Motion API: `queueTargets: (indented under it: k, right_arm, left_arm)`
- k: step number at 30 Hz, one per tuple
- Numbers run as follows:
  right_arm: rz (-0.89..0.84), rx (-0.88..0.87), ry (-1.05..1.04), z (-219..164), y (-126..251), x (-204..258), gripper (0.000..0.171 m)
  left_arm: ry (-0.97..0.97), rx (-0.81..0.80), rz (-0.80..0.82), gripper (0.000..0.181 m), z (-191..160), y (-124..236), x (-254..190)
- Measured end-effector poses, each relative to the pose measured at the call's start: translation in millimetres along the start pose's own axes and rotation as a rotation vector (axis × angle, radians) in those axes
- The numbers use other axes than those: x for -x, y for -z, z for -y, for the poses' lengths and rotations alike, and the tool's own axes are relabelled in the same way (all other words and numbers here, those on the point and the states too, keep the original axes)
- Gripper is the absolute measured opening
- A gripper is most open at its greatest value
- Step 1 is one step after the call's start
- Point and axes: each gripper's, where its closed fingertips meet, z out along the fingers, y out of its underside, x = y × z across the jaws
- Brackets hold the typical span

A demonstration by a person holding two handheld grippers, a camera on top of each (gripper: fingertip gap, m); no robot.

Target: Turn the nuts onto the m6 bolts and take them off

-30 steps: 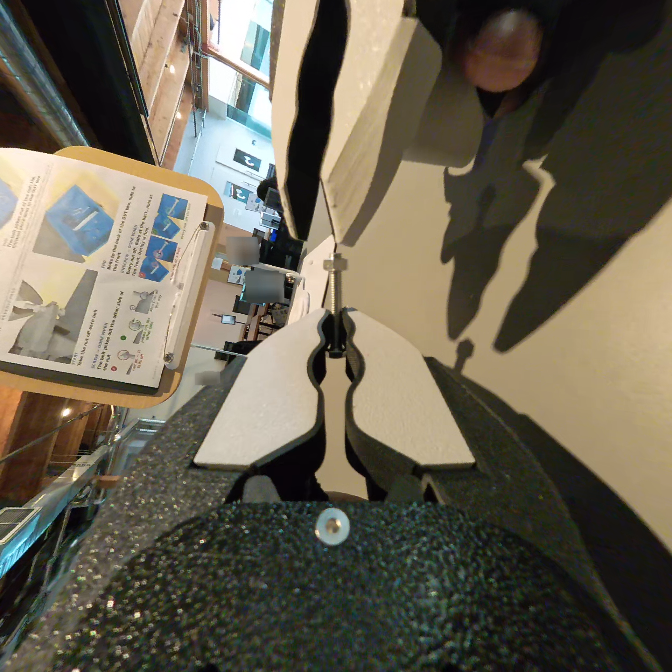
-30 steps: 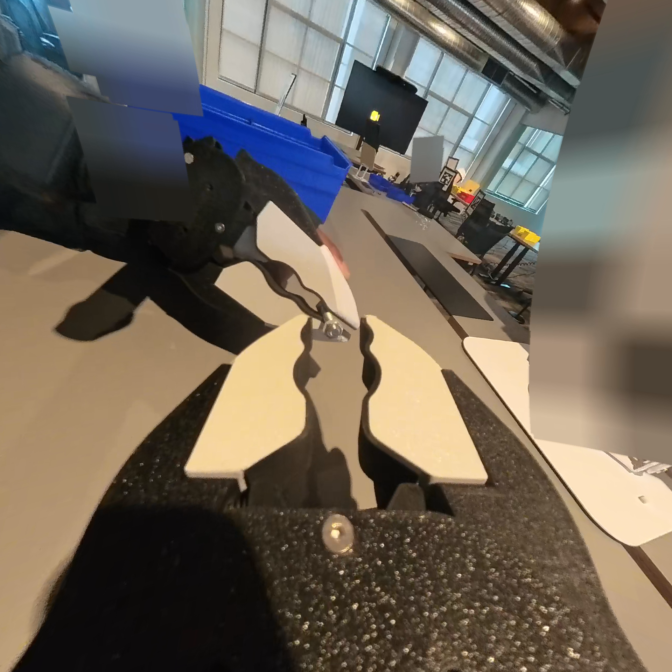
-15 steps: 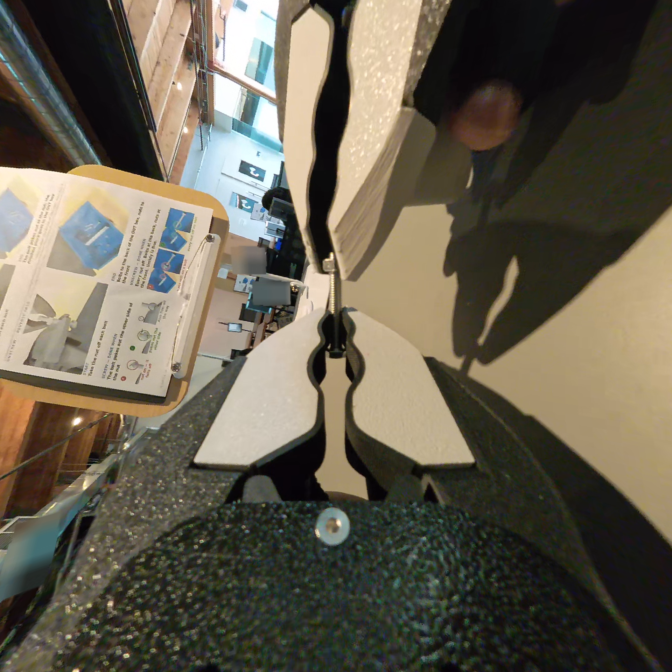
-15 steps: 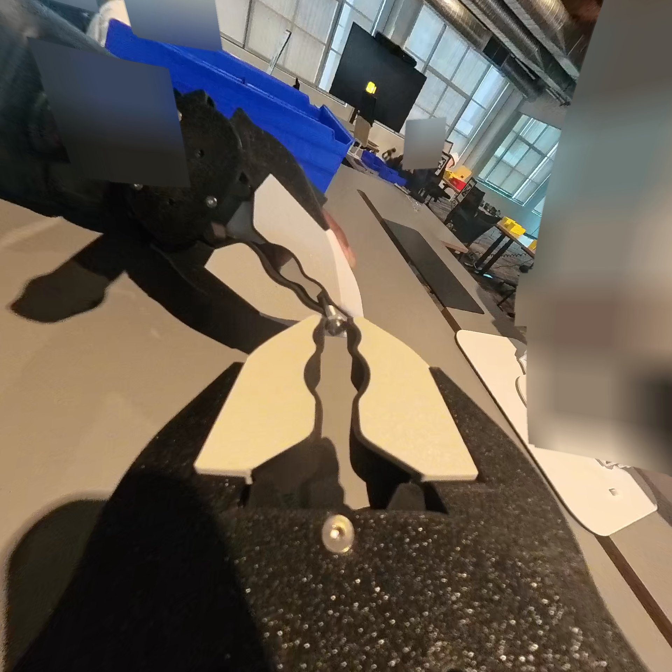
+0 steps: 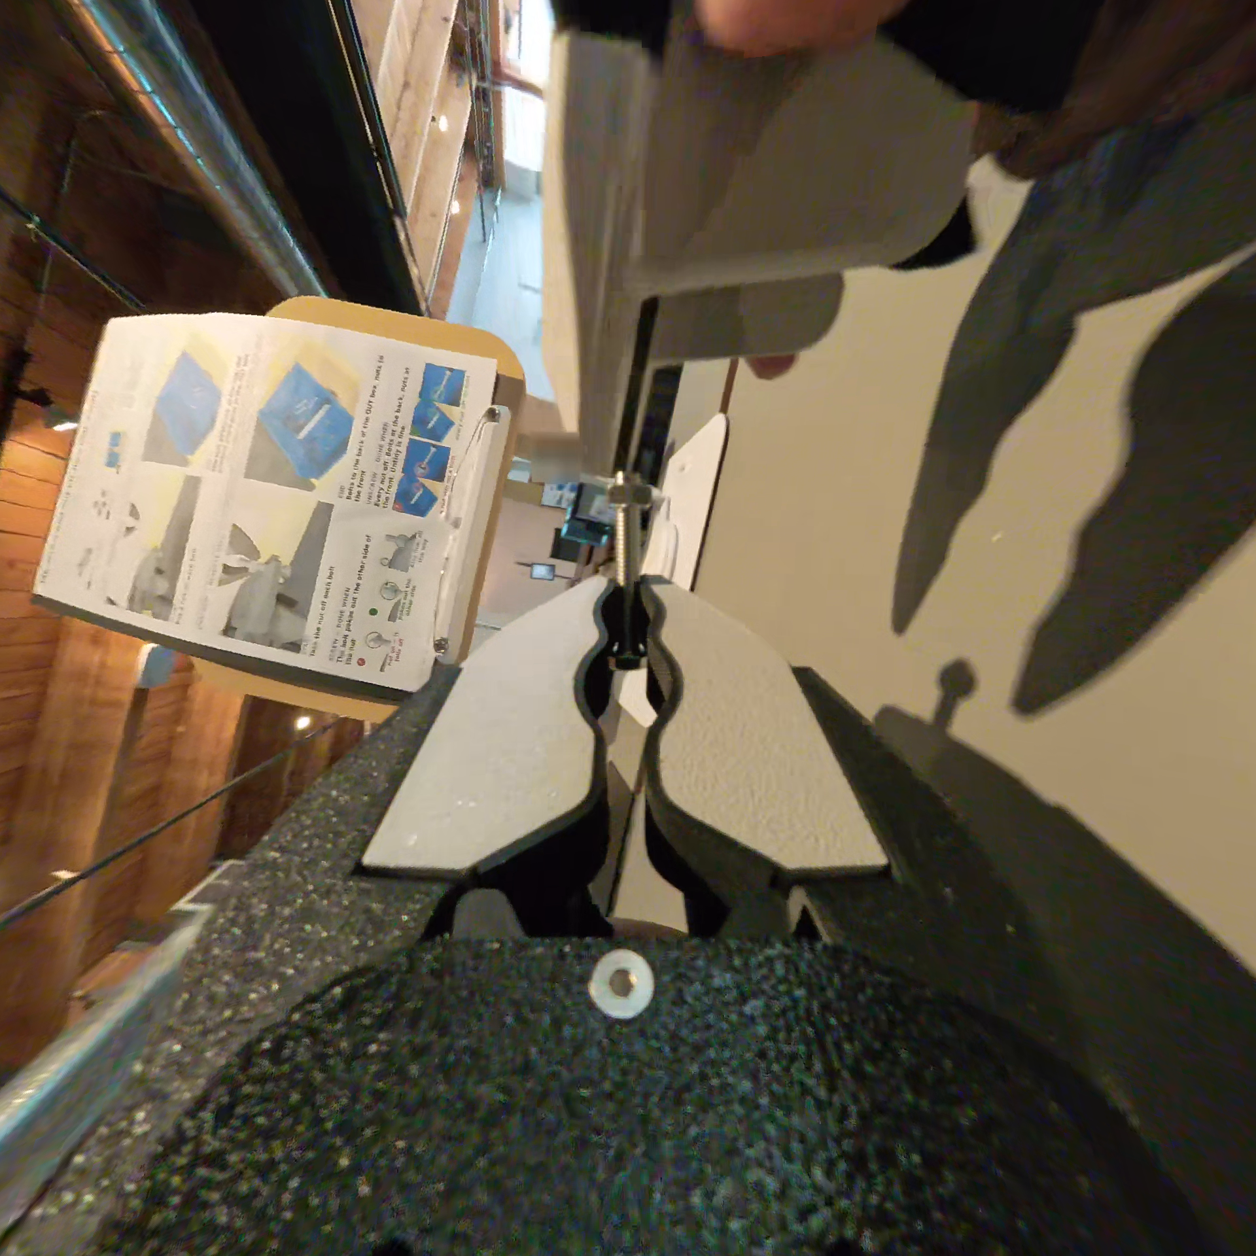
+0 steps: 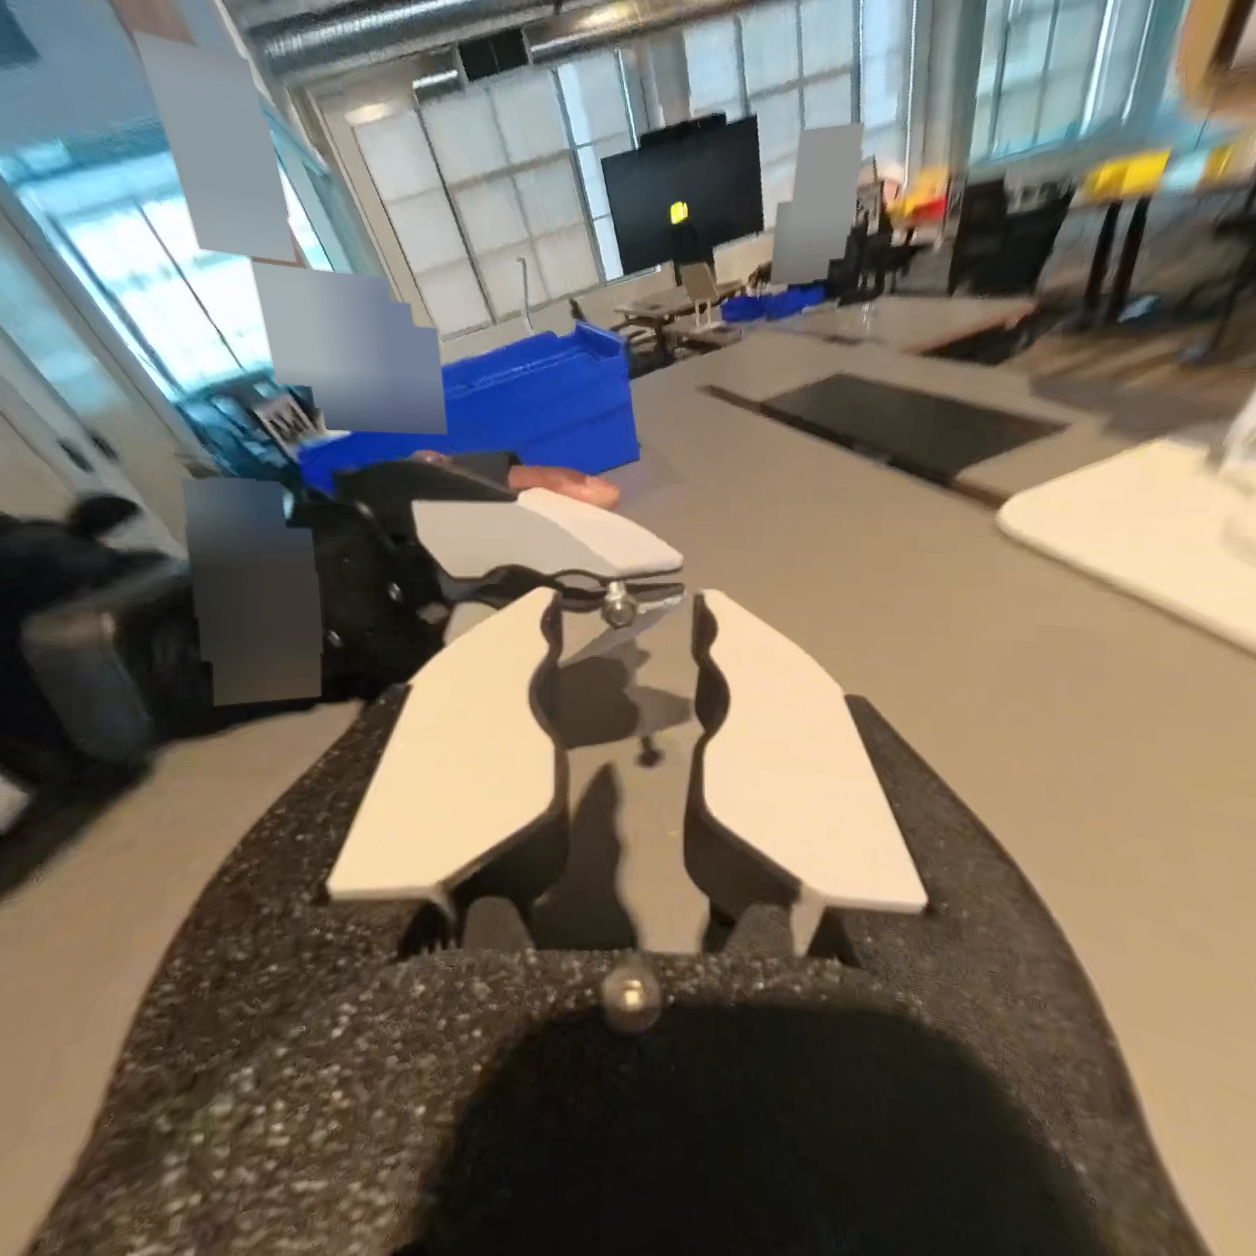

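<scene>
My left gripper (image 5: pixel 629 586) is shut on the black head of a silver bolt (image 5: pixel 626 544). The bolt sticks out past the fingertips with a nut (image 5: pixel 629 493) at its far end. My right gripper (image 6: pixel 622 599) is open and empty; its tips stand just short of the nut (image 6: pixel 618 609), one on either side. In the left wrist view the right gripper (image 5: pixel 713 224) is blurred at the top, apart from the nut. In the right wrist view the left gripper (image 6: pixel 544 544) lies on its side, holding the bolt above the grey table (image 6: pixel 951 713).
A clipboard with an instruction sheet (image 5: pixel 272 503) stands beyond the left gripper. Blue bins (image 6: pixel 544 408) stand at the back of the table behind the left gripper. A black mat (image 6: pixel 904 421) and a white board (image 6: pixel 1121 530) lie to the right.
The right gripper shut on the nut half a second ago; it has since opened and drawn back from it. The left gripper has kept hold of the bolt.
</scene>
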Motion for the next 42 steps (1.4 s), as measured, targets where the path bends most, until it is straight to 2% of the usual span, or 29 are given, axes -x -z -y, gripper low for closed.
queueTargets:
  k: [1, 4, 6, 17, 22, 25, 29, 31, 35, 38, 42]
  right_arm:
    - [-0.032, -0.004, 0.127, 1.4, 3.7, -1.7, 0.04]
    - [-0.115, 0.014, 0.531, -1.7, 14.8, -2.7, 0.036]
    - [-0.128, 0.047, 0.645, -8.2, 15.8, -0.6, 0.033]
    - [-0.11, 0.102, 0.713, -21.9, 8.8, 9.6, 0.026]
    - [-0.093, 0.126, 0.692, -25.4, 6.6, 13.1, 0.011]
    - [-0.093, 0.148, 0.511, -24.5, 3.8, 10.5, 0.01]
    - [-0.056, 0.119, 0.01, -17.9, -2.9, 8.1, 0.01]
    - [-0.026, 0.104, -0.052, -14.8, -2.8, 8.9, 0.01]
    - [-0.075, 0.063, 0.265, -7.9, 4.2, 8.5, 0.031]
    - [-0.128, 0.051, 0.528, -9.5, 8.5, 12.0, 0.03]
    - [-0.127, 0.091, 0.638, -18.2, 5.5, 17.2, 0.027]
  left_arm:
    - [0.027, -0.013, -0.02, 0.005, 0.1, 0.4, -1.7]
    - [0.086, -0.038, -0.081, 0.005, 0.3, 0.7, -8.0]
    - [0.099, -0.045, -0.118, 0.005, 0.8, 1.0, -13.9]
    - [0.112, -0.096, -0.187, 0.005, 11.7, 5.8, -24.0]
    - [0.054, -0.09, -0.166, 0.005, 14.5, 5.9, -24.3]
    - [-0.027, -0.052, -0.103, 0.005, 10.7, 4.7, -18.8]
    - [-0.1, 0.011, -0.02, 0.004, 3.8, 4.4, -7.1]
    - [-0.064, 0.004, -0.012, 0.004, 5.1, 4.9, -4.9]
    - [0.037, -0.021, -0.033, 0.005, 7.9, 5.4, -4.4]
    - [0.06, -0.051, -0.073, 0.005, 10.0, 6.3, -9.8]
    - [0.074, -0.067, -0.102, 0.005, 10.9, 5.9, -14.2]
